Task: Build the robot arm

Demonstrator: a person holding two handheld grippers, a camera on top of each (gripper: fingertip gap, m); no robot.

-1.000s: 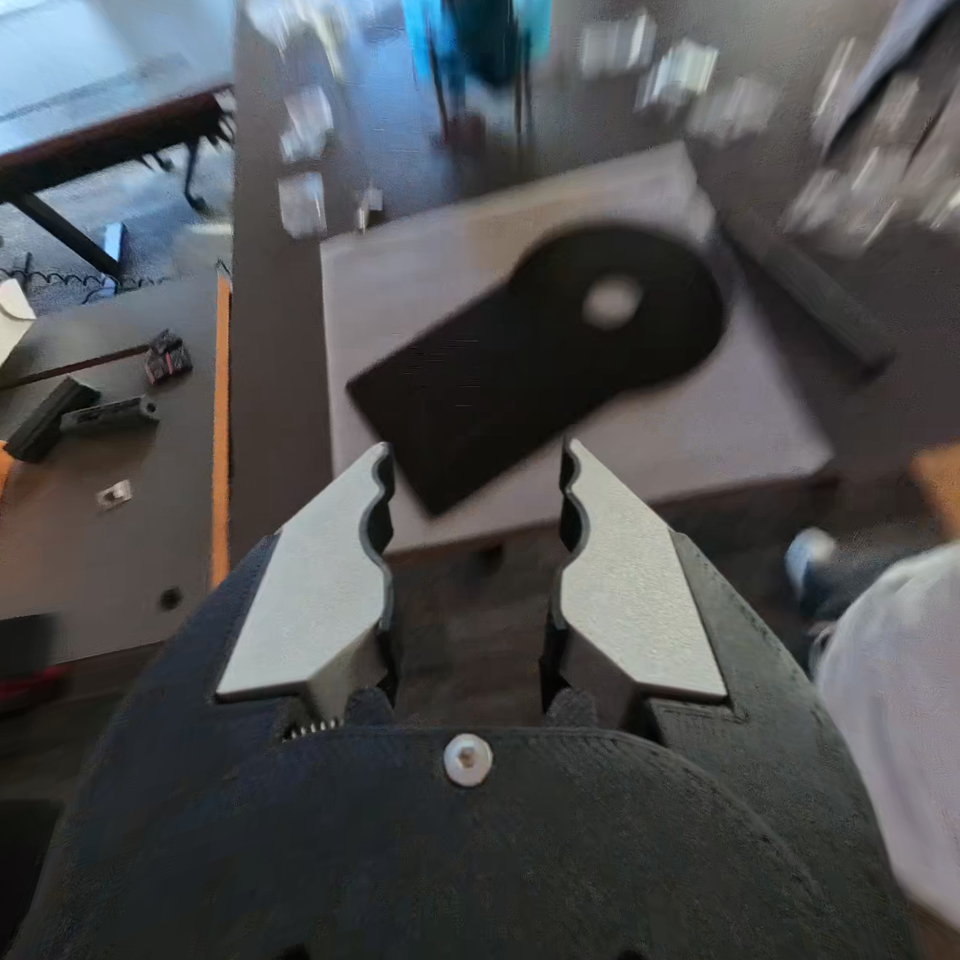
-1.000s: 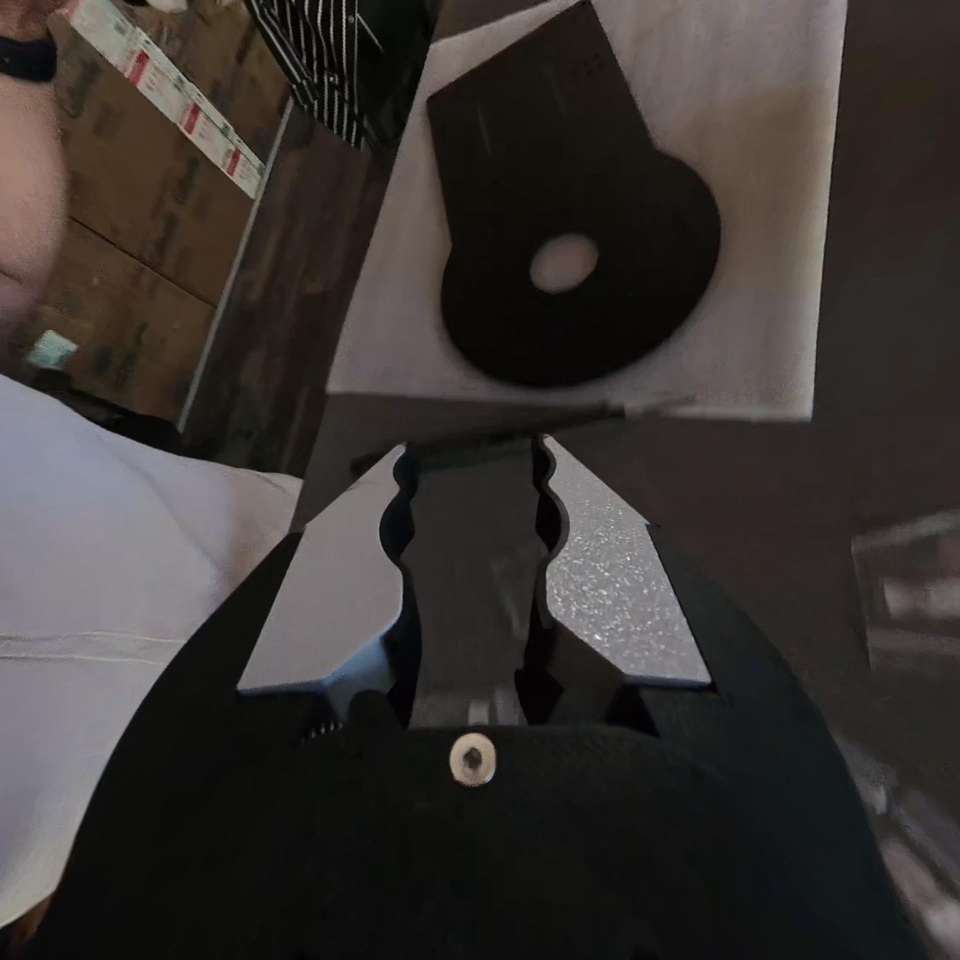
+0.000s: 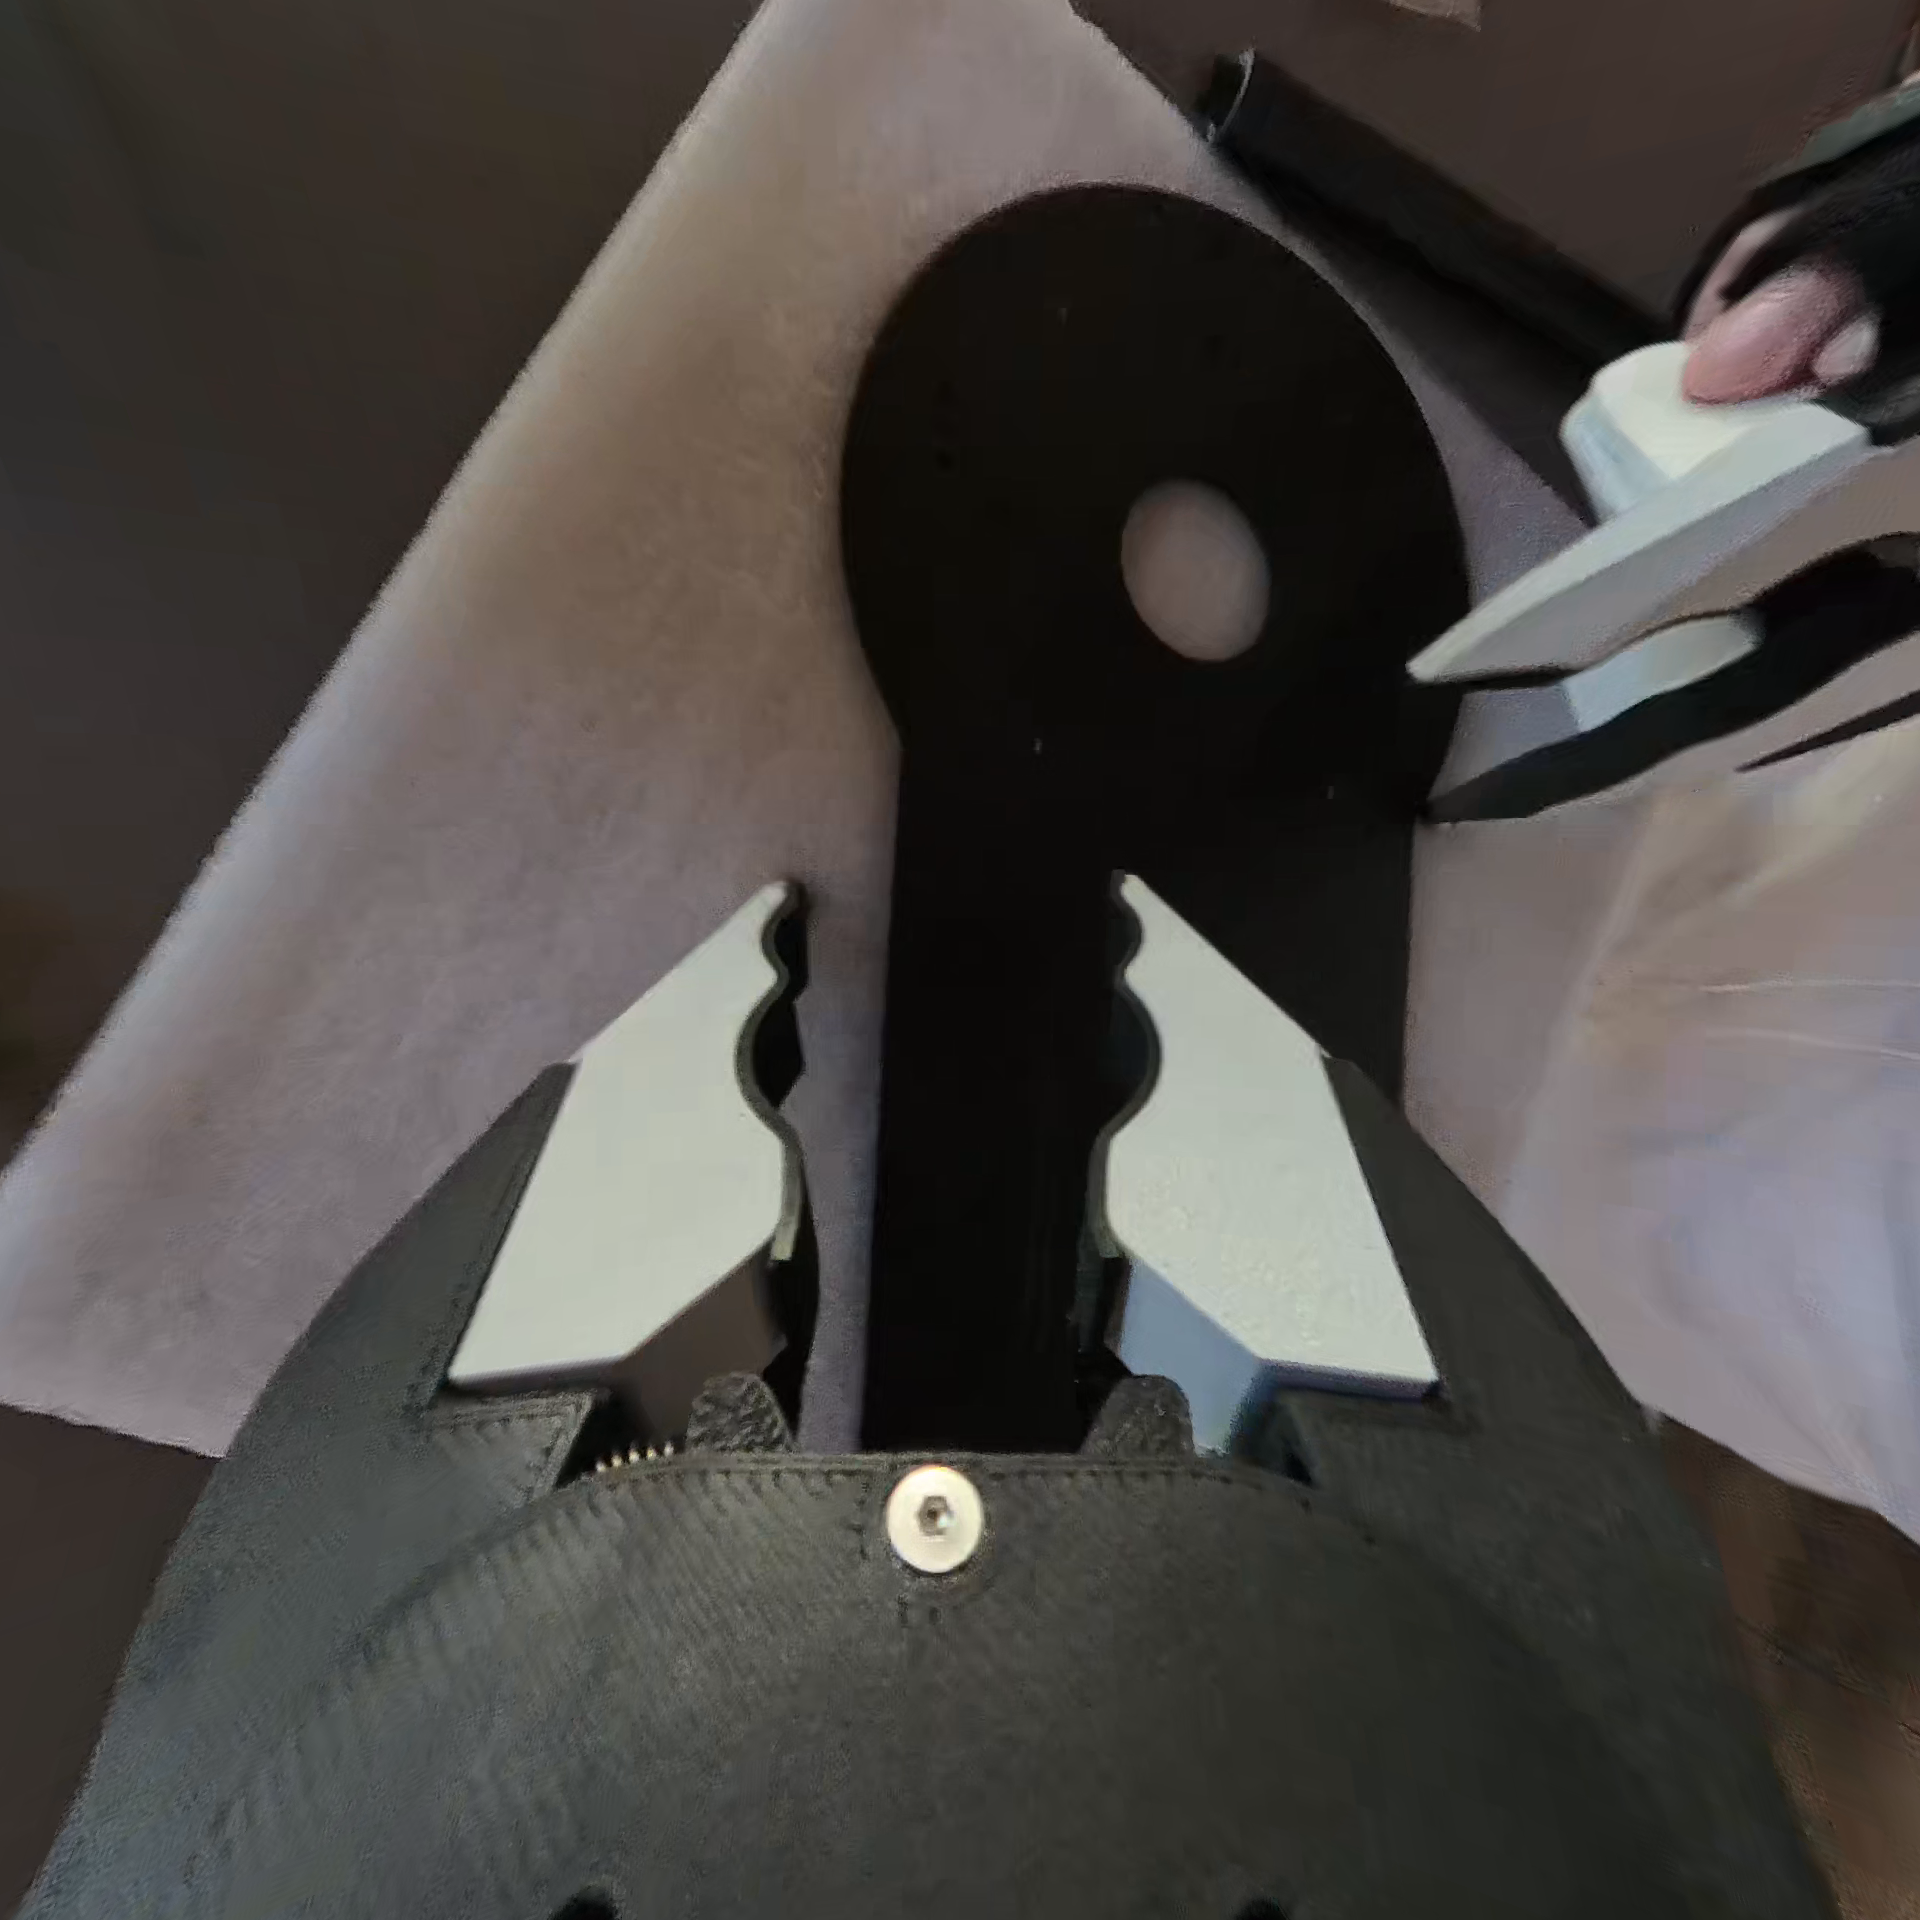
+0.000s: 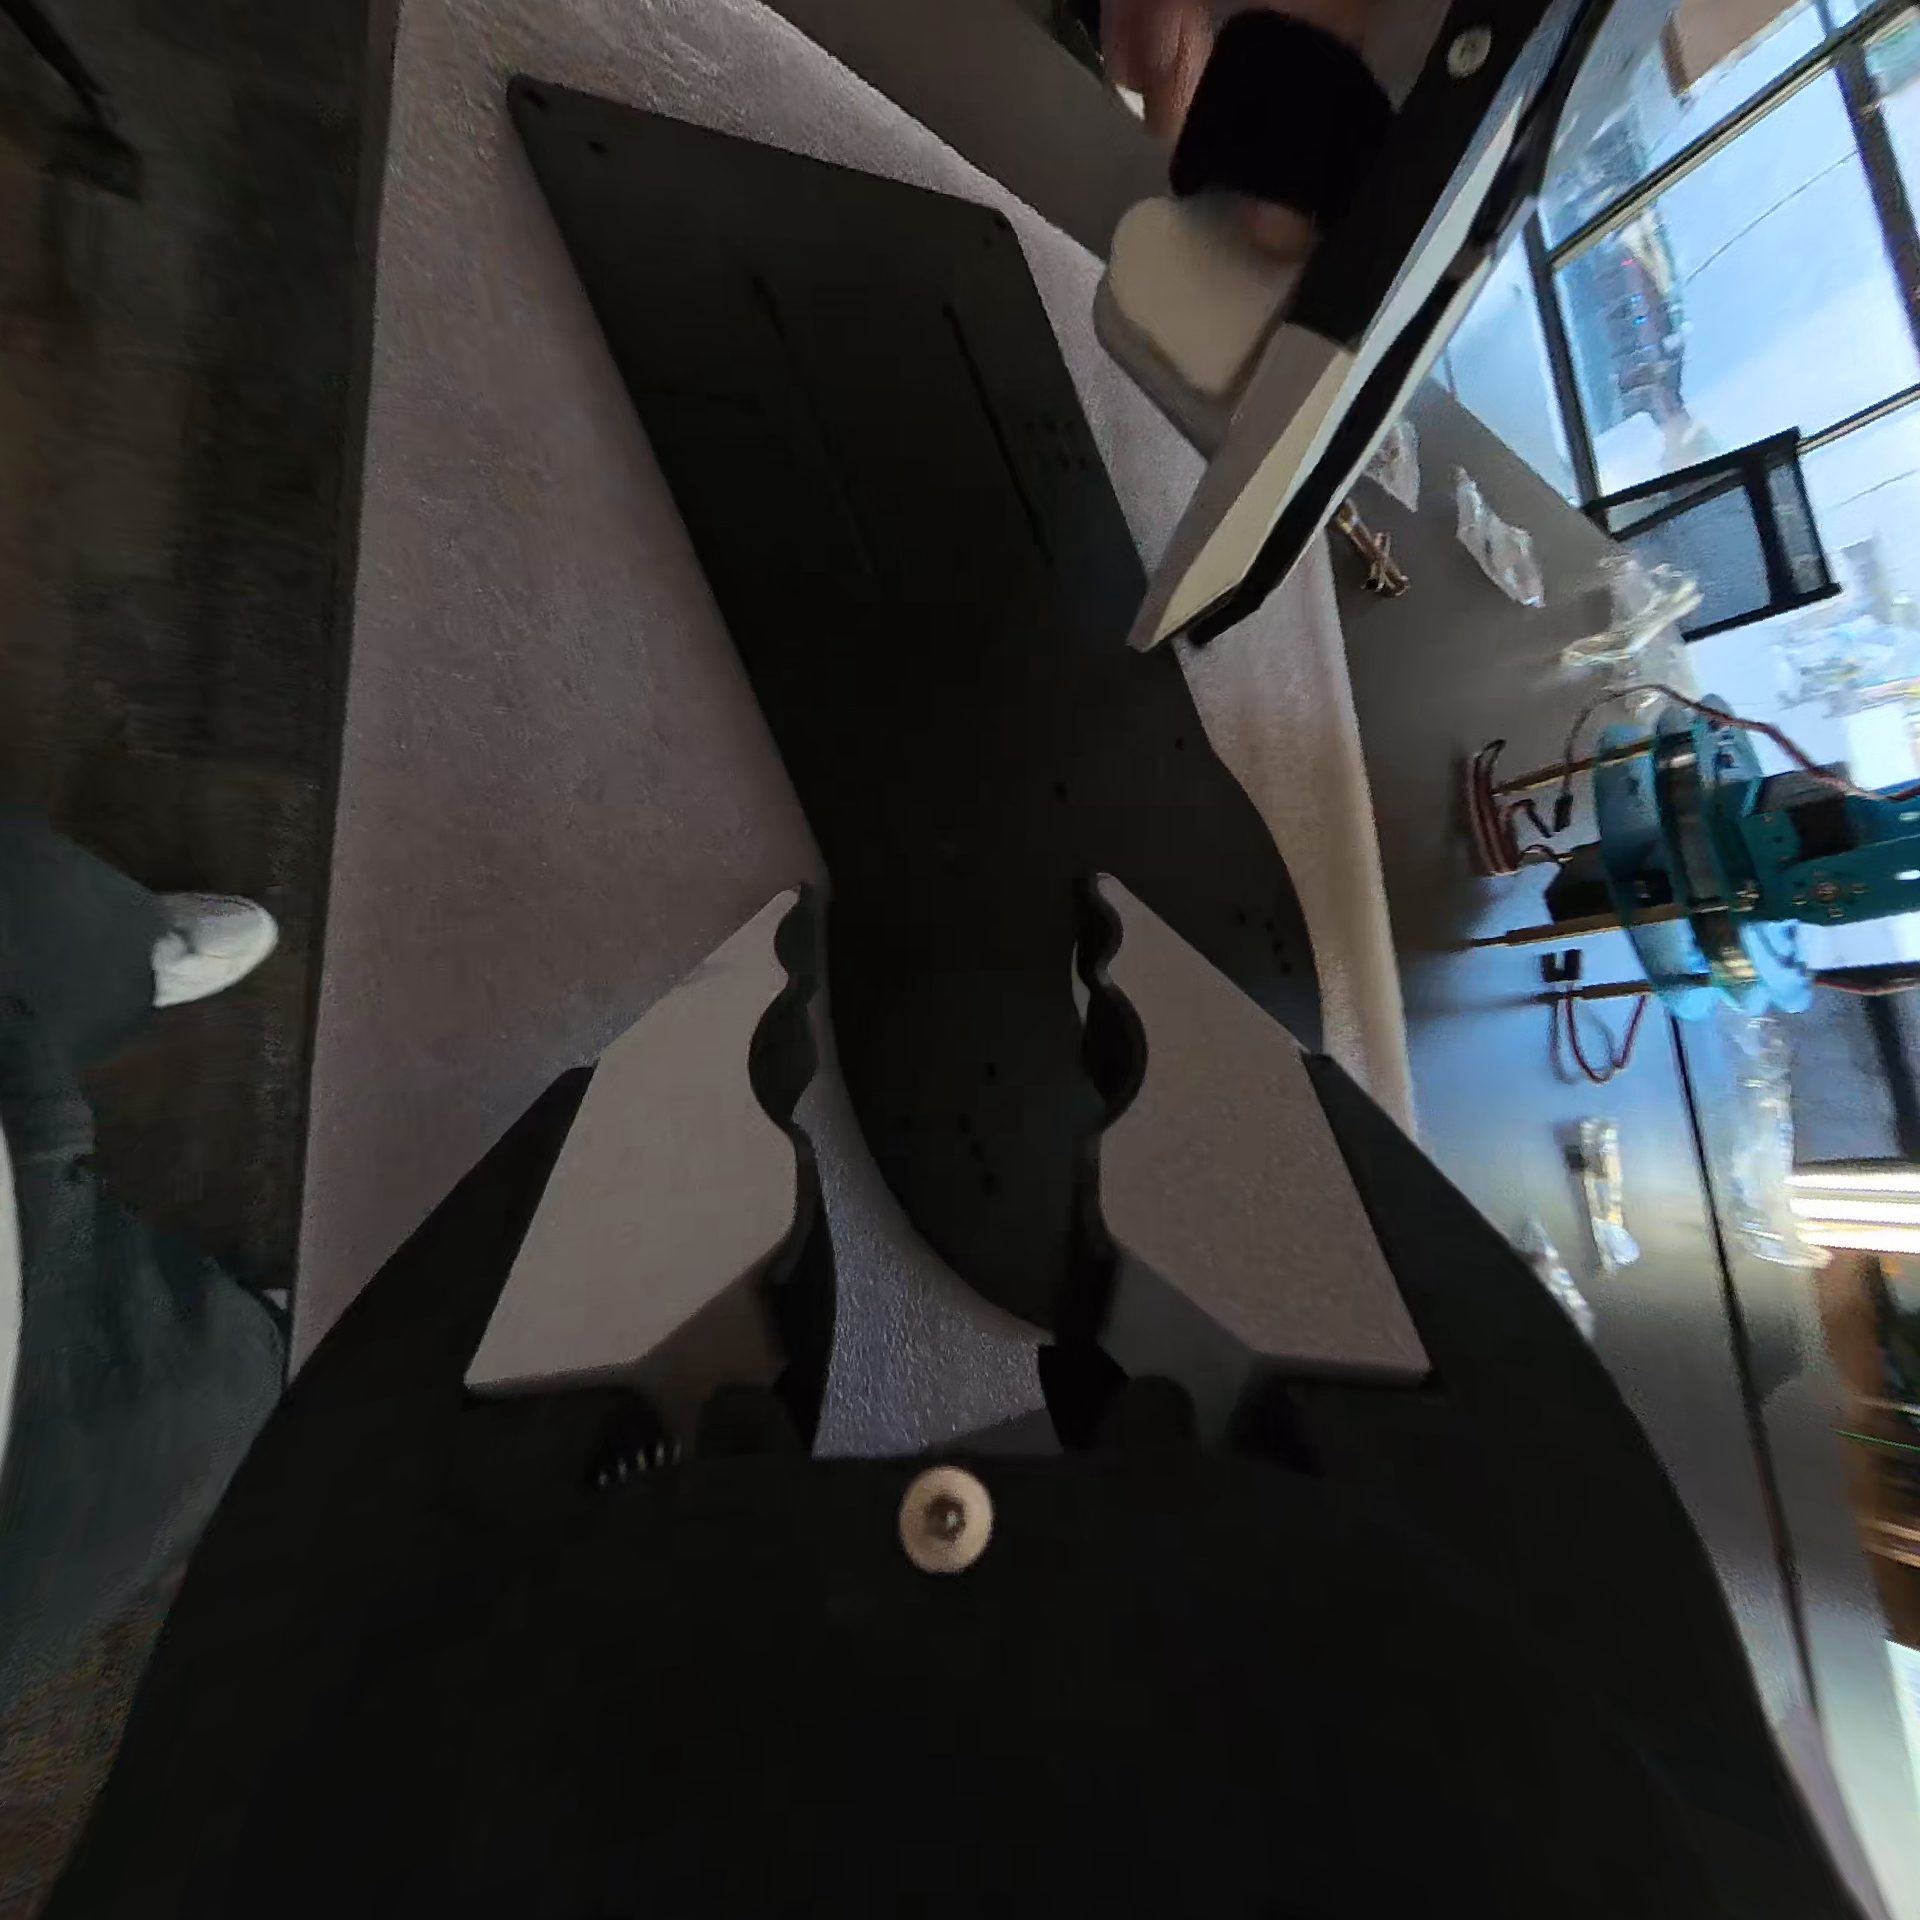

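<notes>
Left gripper (image 3: 951, 894): jaws spread, straddling straight end of black plate (image 3: 1132, 665) on white foam sheet (image 3: 520, 727). Right gripper (image 4: 945, 894): jaws spread over plate's rounded end; in left view, enters at 3 o'clock.

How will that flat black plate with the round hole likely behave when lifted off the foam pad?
The black plate looks thin with crisp, straight edges, so probably stiff, not floppy. It lies flush on the white foam pad, so getting under an edge may be fiddly. Being flat, it should not roll.
</notes>
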